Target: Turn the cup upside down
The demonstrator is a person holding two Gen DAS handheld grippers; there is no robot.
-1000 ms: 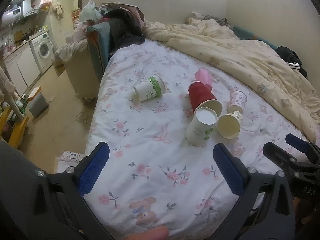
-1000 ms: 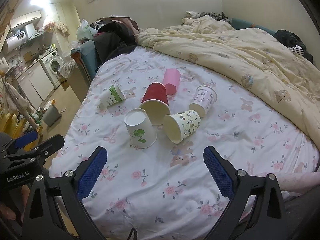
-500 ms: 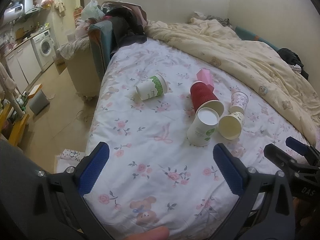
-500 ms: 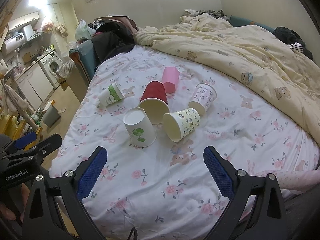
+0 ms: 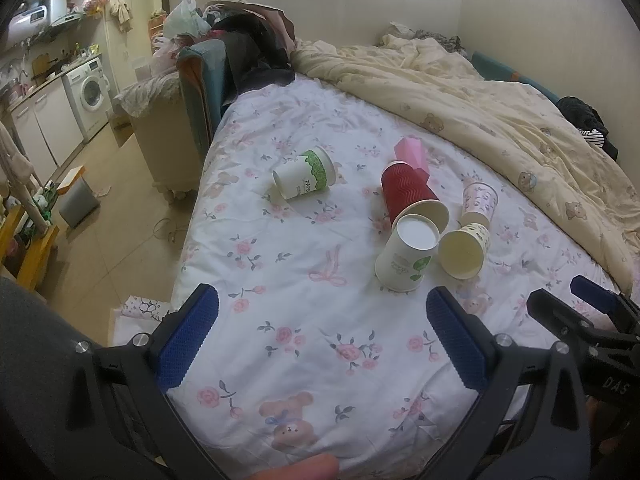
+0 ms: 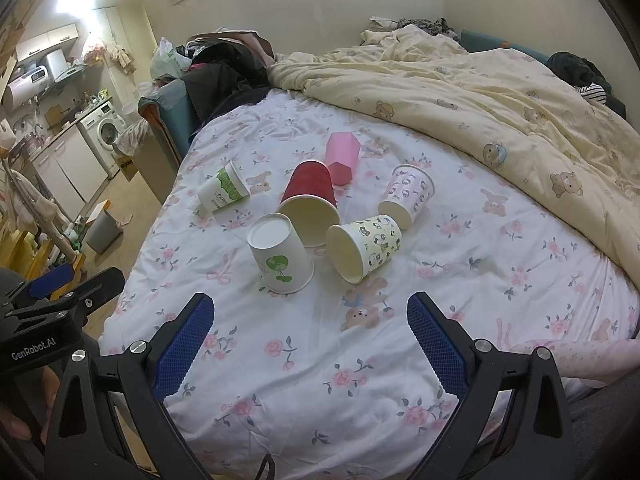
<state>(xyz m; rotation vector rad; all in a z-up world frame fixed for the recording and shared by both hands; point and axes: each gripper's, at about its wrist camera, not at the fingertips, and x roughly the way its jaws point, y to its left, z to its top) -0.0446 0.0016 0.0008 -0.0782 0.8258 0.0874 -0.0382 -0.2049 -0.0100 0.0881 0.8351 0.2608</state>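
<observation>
A bed [image 6: 280,360] in a flowered sheet is filling both wrist views, with a cream quilt [image 6: 460,92] lying heaped from 12 to 3 o'clock. A washing machine [image 5: 90,92] is standing off the bed at 10 o'clock. Six cups are sitting bunched at the centre of the sheet. A red cup [image 6: 310,200] is lying on its side, its mouth facing the cameras, and a pink cup [image 6: 342,156] is lying just behind it toward 12 o'clock. A white cup with a green print [image 6: 280,256] is standing upside down, touching the red cup's rim. A cartoon-print cup [image 6: 364,246] is lying on its side just beside them at 3 o'clock, and a pale pink cup [image 6: 408,194] is lying beyond it. A green-banded cup [image 6: 222,192] is lying well apart at 9 o'clock. The left gripper [image 5: 320,340] and the right gripper [image 6: 310,336] are both hovering wide and unladen at 6 o'clock, near the upturned cup and clear of every cup.
</observation>
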